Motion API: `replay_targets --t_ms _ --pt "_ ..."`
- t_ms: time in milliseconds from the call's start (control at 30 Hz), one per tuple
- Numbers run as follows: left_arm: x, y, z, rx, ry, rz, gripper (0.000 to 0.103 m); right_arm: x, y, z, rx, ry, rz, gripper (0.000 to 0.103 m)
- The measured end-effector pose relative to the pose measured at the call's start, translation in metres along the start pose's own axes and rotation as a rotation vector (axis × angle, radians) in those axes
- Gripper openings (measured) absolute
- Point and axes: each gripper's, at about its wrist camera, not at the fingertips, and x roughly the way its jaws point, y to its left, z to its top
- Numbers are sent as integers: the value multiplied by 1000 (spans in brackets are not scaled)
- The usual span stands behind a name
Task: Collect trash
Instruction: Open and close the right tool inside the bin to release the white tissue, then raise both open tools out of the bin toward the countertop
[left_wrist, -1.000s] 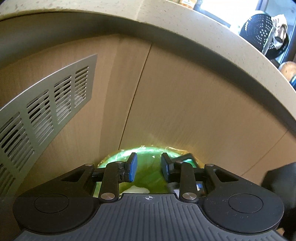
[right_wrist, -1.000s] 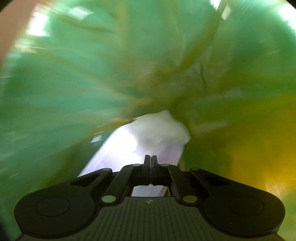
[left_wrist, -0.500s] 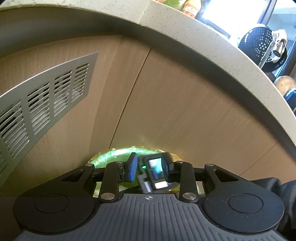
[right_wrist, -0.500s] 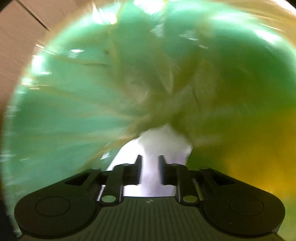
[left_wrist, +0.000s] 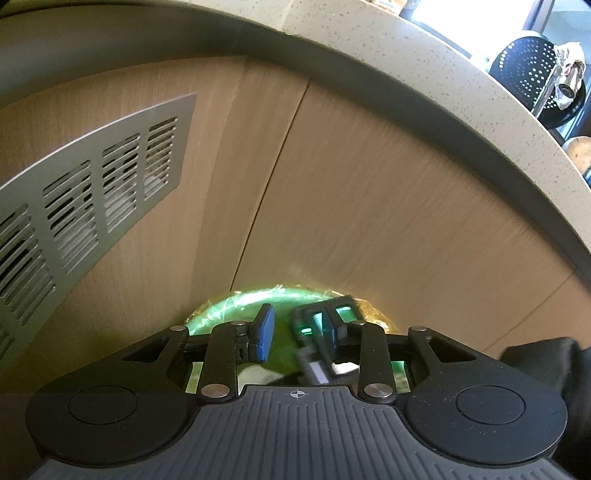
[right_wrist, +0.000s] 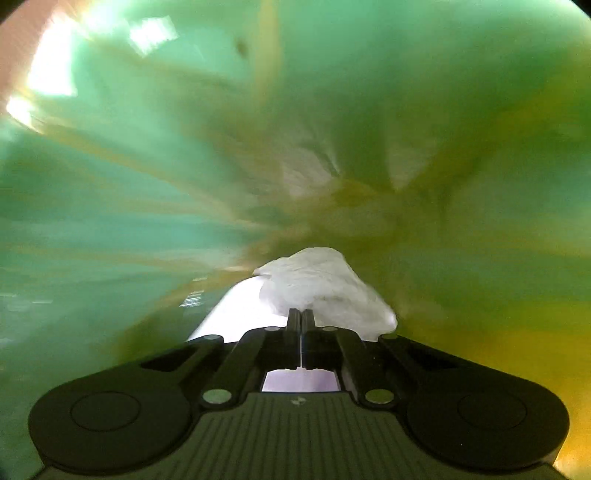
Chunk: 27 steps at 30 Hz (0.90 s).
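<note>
Two grippers work at the green plastic bin bag (right_wrist: 155, 192): right gripper (right_wrist: 301, 317), inside it above crumpled white paper (right_wrist: 325, 284), has just snapped its jaws together, empty; left gripper (left_wrist: 297, 334), above its rim, jaws half-wide, empty.

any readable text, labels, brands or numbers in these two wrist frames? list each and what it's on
No readable words or numbers in either view.
Left gripper: only a small crosshair mark on its body, no text.
Right gripper: a small pale emblem on its body, too small to read.
Jars on the countertop: labels cut off at the frame edge, unreadable.
Green bag and white crumpled paper: no print visible.
</note>
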Motion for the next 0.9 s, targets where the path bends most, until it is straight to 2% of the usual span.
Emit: replay_targets --t_ms 67,167,300,433,567,667,767,867,900 --pt "-1 3 1 -10 -5 -2 32 -12 0 -8 21 51 58 0" --pt "-2 7 0 -20 -8 1 32 -10 5 -24 15 225 117 1" --pt "-7 9 -2 -20 -21 20 32 -29 13 -37 17 187 108 5" --pt "-14 13 -4 -31 -29 25 32 -80 7 -44 74 69 134 10" --pt "-19 9 -5 -21 -34 60 32 -157 24 -52 -16 -85 55 12" --pt "-29 0 -2 -15 -50 88 32 -217 34 -57 -78 -198 35 12" --pt "-50 -19 9 19 -74 66 32 -275 46 -67 -146 -351 -18 12" --pt "-83 -43 28 86 -147 56 32 -331 65 -82 -203 -565 -120 13" --pt "-95 -50 35 99 -171 47 32 -352 71 -85 -214 -648 -154 16"
